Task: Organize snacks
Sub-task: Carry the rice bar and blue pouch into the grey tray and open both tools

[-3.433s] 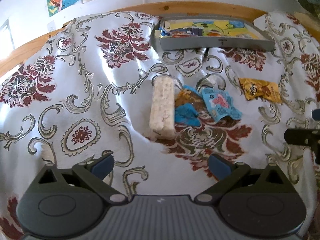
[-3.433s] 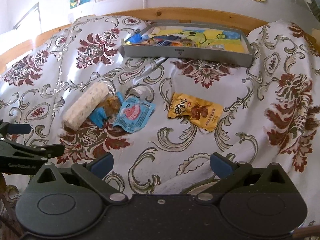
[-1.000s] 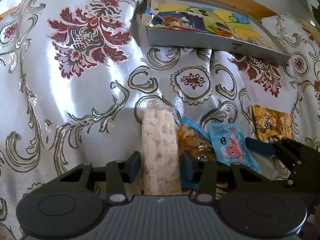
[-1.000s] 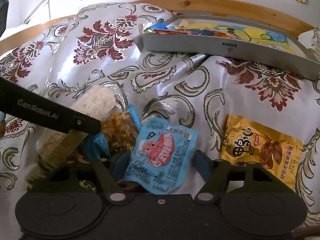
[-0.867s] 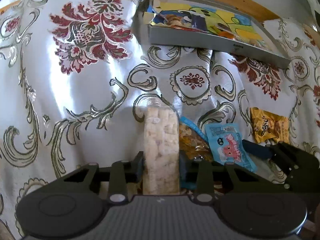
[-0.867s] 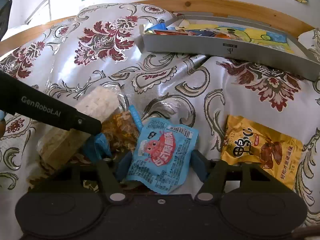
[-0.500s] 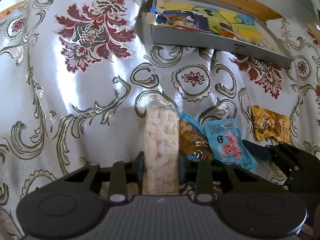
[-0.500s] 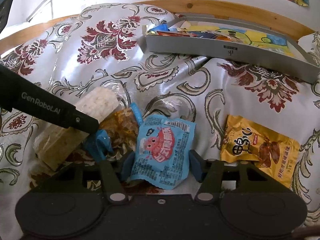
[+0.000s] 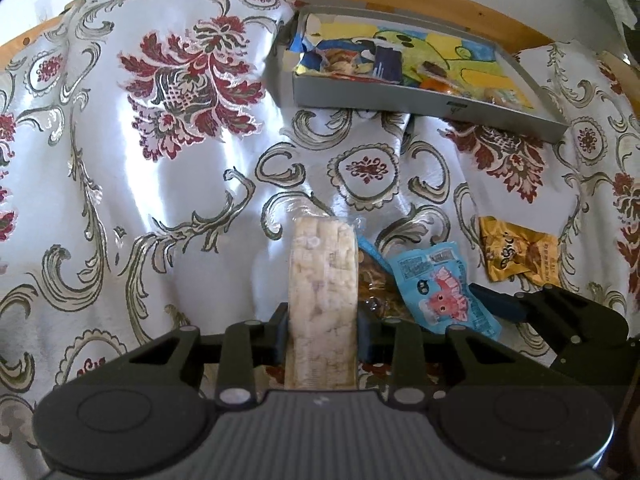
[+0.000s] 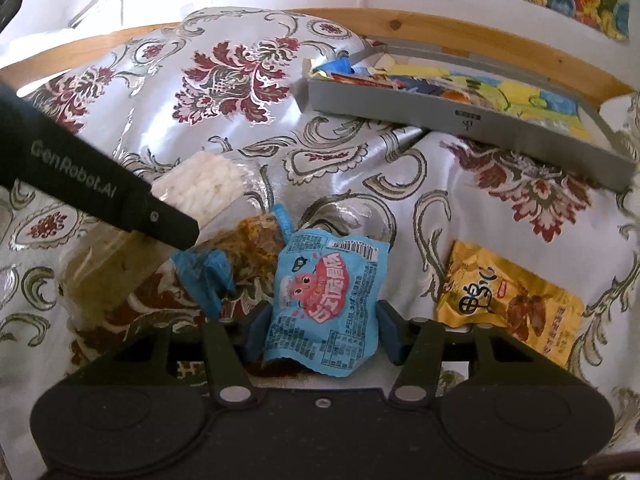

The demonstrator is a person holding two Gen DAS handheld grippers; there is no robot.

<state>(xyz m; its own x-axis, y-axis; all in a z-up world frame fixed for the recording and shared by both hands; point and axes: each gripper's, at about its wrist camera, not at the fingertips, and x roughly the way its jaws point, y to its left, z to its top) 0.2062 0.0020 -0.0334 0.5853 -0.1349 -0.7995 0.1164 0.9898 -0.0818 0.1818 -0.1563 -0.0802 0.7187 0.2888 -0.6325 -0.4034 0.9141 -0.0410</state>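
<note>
Clamping the rice bar (image 9: pixel 323 300), the left gripper (image 9: pixel 322 332) is seen; the blue packet (image 10: pixel 324 300) is pinched by the right gripper (image 10: pixel 320 332) — contact shown only in the right view.

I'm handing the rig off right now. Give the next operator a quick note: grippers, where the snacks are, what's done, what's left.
Left gripper: shut on the rice cracker bar.
Right gripper: fingers either side of the blue packet; a firm grip is not certain.
Lying loose on the tablecloth: the brown snack pack between bar and blue packet, and the yellow packet on the right.
Gray tray at the back already holds some snacks.
Left: carry both held items to the tray, then fetch the other two.
</note>
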